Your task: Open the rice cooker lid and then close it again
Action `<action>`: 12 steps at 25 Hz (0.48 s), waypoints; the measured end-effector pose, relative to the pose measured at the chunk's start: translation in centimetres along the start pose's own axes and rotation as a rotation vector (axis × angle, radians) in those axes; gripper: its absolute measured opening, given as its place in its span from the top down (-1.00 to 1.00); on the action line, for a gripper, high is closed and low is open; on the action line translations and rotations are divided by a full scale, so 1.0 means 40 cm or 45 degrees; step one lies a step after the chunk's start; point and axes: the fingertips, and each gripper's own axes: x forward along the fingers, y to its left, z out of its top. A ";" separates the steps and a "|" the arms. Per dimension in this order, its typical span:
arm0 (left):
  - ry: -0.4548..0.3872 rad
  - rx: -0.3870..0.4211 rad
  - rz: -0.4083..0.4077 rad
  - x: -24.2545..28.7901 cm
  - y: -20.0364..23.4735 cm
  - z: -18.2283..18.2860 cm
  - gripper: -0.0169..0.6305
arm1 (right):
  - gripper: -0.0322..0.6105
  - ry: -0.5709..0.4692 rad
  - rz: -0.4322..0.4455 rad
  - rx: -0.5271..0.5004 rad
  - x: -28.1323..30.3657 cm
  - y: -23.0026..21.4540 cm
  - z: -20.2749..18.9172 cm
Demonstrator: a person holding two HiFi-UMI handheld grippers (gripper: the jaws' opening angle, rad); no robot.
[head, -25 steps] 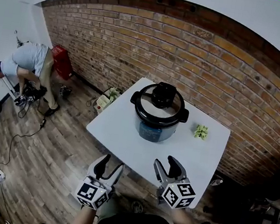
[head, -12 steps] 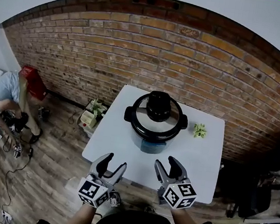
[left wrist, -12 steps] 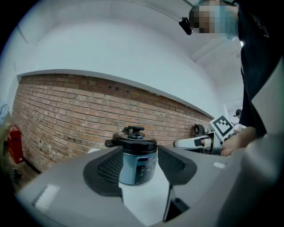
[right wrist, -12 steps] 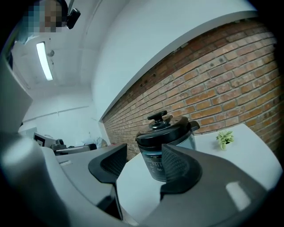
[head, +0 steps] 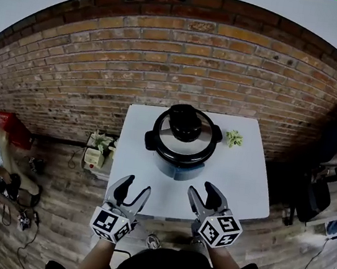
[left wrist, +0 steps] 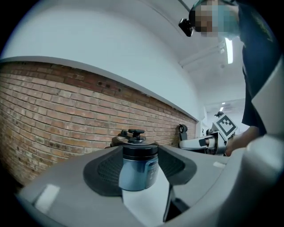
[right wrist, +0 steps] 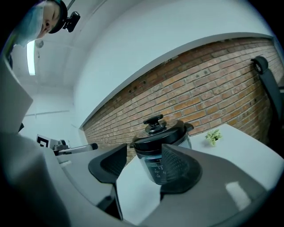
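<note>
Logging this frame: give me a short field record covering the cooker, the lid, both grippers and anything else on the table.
table: white, in front of a brick wall
rice cooker: near the middle of the table
lid: on the cooker, closed
left gripper: jaws apart, empty, over the near table edge, short of the cooker
right gripper: jaws apart, empty, also short of the cooker
other: small green plant on the table, right of the cooker
task stage: lid not yet touched
</note>
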 end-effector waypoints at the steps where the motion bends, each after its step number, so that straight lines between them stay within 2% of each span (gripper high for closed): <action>1: 0.001 0.008 -0.033 0.004 0.002 0.003 0.27 | 0.16 -0.010 -0.025 0.004 -0.007 0.005 -0.004; 5: -0.001 0.037 -0.132 0.022 0.013 0.010 0.27 | 0.16 -0.035 -0.096 0.025 -0.031 0.028 -0.020; 12: -0.021 0.093 -0.241 0.090 0.012 0.038 0.27 | 0.16 -0.044 -0.154 0.030 -0.048 0.034 -0.032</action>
